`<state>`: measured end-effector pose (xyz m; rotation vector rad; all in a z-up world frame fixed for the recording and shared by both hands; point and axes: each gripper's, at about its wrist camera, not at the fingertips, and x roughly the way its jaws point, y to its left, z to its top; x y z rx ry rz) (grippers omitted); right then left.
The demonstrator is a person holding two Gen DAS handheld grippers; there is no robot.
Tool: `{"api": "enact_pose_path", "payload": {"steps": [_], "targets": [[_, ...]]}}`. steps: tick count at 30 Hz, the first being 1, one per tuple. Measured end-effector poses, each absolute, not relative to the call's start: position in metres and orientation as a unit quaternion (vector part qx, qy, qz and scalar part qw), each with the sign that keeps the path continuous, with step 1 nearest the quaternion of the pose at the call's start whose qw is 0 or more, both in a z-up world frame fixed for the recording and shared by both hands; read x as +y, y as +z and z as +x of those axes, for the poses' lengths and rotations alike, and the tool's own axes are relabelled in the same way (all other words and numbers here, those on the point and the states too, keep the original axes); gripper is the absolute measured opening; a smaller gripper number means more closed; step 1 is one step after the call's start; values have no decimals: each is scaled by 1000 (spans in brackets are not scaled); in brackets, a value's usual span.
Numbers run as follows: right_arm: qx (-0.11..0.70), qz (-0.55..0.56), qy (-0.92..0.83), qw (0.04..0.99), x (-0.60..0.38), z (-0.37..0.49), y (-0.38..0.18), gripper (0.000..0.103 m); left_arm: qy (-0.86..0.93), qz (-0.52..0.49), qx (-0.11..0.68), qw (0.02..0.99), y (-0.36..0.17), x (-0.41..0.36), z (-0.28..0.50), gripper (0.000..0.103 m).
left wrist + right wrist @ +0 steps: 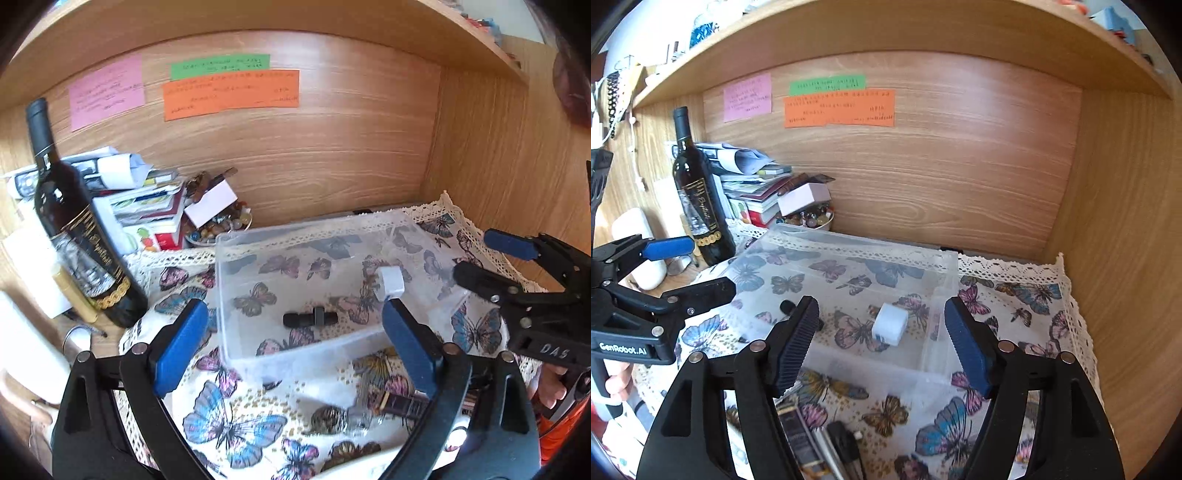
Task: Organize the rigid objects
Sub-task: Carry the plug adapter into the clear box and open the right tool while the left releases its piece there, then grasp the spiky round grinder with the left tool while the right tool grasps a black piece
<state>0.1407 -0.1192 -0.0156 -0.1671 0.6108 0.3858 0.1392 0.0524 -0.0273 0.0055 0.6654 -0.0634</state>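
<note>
A clear plastic box [236,280] stands on a butterfly-print cloth [236,417]. In it lie a black connector piece [308,318] and a white cube [390,282]; the cube [891,323] also shows in the right wrist view, inside the box [945,295]. My left gripper [291,347] is open and empty, just in front of the box. My right gripper [882,343] is open and empty, over the box's near edge. Near the cloth's front lie a pine cone [328,419], a small clear vial [360,419] and a dark slim case [404,404]. Dark slim objects [820,439] lie at the front in the right wrist view.
A dark wine bottle [79,236] stands at the left beside a stack of books and papers [147,206] and a bowl of beads [221,223]. Coloured notes [231,92] hang on the wooden back wall. A wooden side wall [1126,240] closes the right.
</note>
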Motion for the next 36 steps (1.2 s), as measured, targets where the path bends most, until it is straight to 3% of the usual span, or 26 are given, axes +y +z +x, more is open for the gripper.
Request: {"api": "enact_pose_path", "payload": {"steps": [11, 16, 20, 25, 30, 33, 36], "targets": [[351, -71, 174, 917, -135, 117, -54, 69, -39, -6, 379, 924, -73, 56, 120, 97], [397, -76, 165, 900, -142, 116, -84, 69, -53, -5, 413, 909, -99, 52, 119, 78], [424, -79, 169, 886, -147, 113, -100, 68, -68, -11, 427, 902, -111, 50, 117, 73], [439, -94, 175, 876, -143, 111, -109, 54, -85, -21, 453, 887, -126, 49, 122, 54], [450, -90, 182, 870, -146, 112, -113, 44, -86, -29, 455, 886, -129, 51, 125, 43], [451, -95, 181, 869, -148, 111, -112, 30, -85, -31, 455, 886, -130, 53, 125, 34], [451, -96, 178, 869, -152, 111, -113, 18, -87, -35, 452, 887, -130, 54, 126, 32]]}}
